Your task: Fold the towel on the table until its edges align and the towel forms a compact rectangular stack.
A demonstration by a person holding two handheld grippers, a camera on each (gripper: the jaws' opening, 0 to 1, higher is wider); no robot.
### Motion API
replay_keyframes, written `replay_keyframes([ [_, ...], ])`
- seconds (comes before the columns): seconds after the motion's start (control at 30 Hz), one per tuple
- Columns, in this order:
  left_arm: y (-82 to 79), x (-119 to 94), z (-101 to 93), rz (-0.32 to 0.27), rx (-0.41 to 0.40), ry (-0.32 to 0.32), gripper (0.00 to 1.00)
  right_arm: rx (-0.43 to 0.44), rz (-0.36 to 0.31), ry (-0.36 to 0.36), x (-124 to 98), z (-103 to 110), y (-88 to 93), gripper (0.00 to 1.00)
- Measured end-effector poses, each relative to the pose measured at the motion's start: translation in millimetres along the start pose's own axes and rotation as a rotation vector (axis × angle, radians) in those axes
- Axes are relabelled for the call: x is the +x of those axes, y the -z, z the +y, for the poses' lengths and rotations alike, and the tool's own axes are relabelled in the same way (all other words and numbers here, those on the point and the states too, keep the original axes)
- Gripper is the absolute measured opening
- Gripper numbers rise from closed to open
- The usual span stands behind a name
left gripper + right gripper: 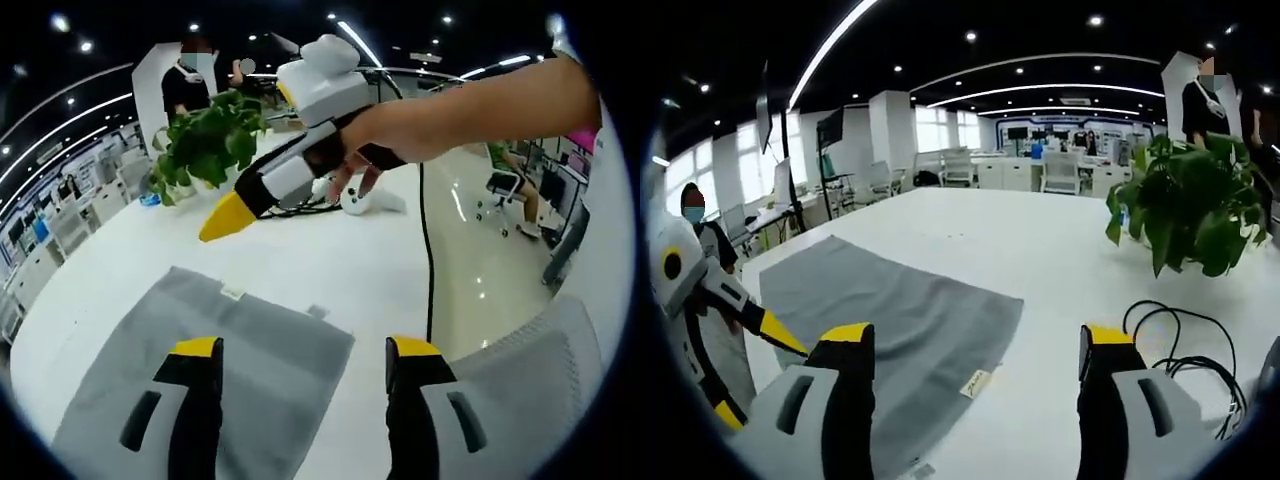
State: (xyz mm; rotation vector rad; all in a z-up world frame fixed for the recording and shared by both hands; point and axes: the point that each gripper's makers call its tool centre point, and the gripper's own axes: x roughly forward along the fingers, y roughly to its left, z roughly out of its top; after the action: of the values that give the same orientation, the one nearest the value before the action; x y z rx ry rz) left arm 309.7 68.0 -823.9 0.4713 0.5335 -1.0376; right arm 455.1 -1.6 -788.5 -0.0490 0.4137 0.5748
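Left gripper nearest us, jaws spread wide, holding nothing, hovering over the near edge of the grey towel. Towel lies flat and unfolded on the white table, small tag at its edge. Right gripper also released and empty, towel under its left jaw. Potted plant and black cable sit beyond the towel.
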Motion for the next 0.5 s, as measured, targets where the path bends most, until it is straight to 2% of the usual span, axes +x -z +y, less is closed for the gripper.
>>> replay_keyframes([
  [0.17, 6.2, 19, -9.5, 0.026, 0.03, 0.048, 0.59, -0.007, 0.011, -0.003, 10, -7, 4.2, 0.76],
  [0.33, 6.9, 31, -15.7, 0.034, 0.034, 0.072, 0.54, 0.017, 0.013, 0.002, 21, -17, 3.9, 0.68],
  [0.43, 13.0, 38, -18.3, 0.053, 0.049, 0.082, 0.5, 0.01, 0.02, 0.0, 29, -18, 4.7, 0.64],
  [0.5, 15.4, 43, -19.7, 0.059, 0.041, 0.088, 0.47, 0.016, 0.024, -0.005, 36, -19, 5.6, 0.66],
])
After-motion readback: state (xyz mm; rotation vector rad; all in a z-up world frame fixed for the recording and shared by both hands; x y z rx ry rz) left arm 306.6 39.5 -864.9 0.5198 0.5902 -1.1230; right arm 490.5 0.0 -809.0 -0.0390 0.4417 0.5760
